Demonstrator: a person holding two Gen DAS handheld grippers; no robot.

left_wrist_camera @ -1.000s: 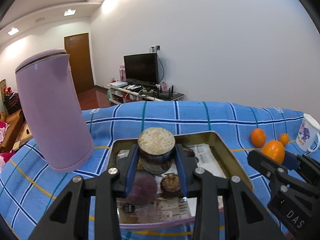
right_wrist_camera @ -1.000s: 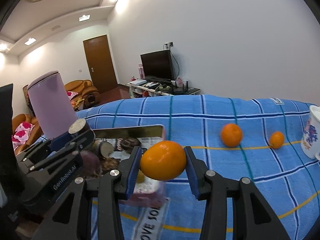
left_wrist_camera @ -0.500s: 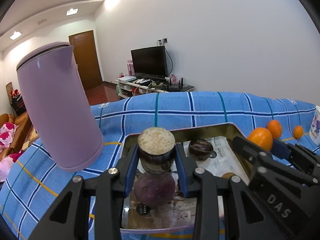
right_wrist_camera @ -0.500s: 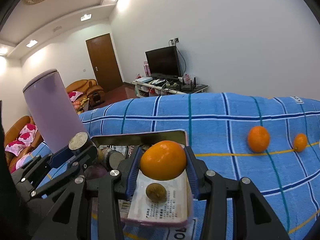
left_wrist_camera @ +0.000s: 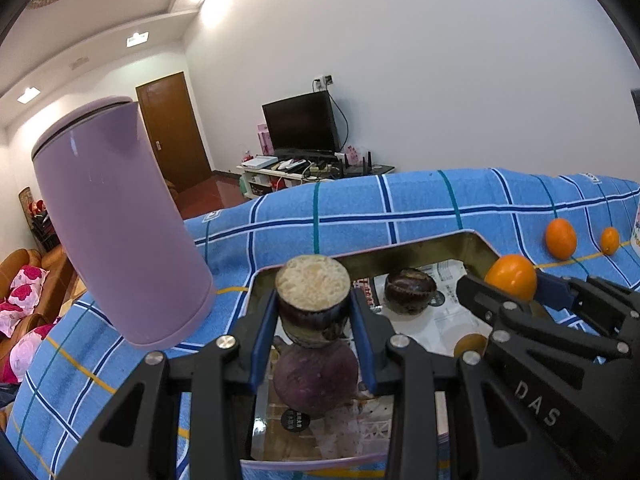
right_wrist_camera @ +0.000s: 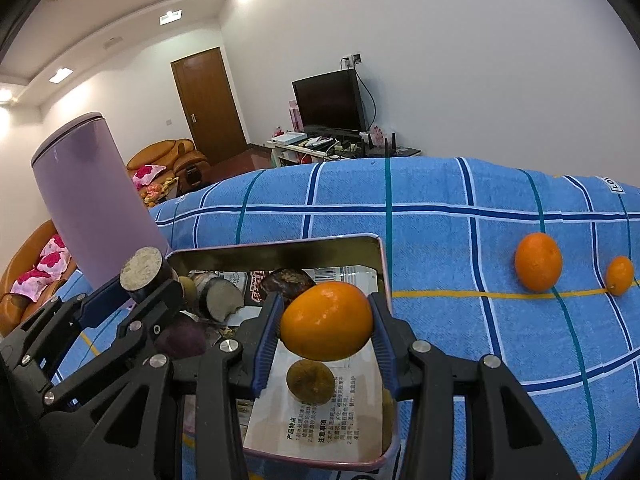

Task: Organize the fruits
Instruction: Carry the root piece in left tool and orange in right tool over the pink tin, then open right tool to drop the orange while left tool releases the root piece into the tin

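My left gripper [left_wrist_camera: 312, 305] is shut on a short dark-skinned cane piece [left_wrist_camera: 313, 286] with a pale cut top, held over the near left part of a metal tray [left_wrist_camera: 400, 256]. Below it in the tray lies a round purple fruit [left_wrist_camera: 316, 376]. My right gripper [right_wrist_camera: 326, 330] is shut on an orange [right_wrist_camera: 326, 326], held above the tray's right half [right_wrist_camera: 280, 254]. A small brown fruit [right_wrist_camera: 311, 382] lies under the orange. A dark brown fruit [right_wrist_camera: 290, 278] and another cut piece [right_wrist_camera: 220, 300] rest further back. The two grippers hang side by side, apart.
A tall lilac canister [left_wrist_camera: 120, 224] stands just left of the tray on the blue checked cloth. Two more oranges [right_wrist_camera: 538, 262] [right_wrist_camera: 619, 275], one large and one small, lie on the cloth to the right. The edge of a mug [left_wrist_camera: 636, 232] shows at far right.
My right gripper has carried the orange leftward and slightly down, from beside the tray to over its right half. The left gripper has barely shifted, still gripping the cane piece.
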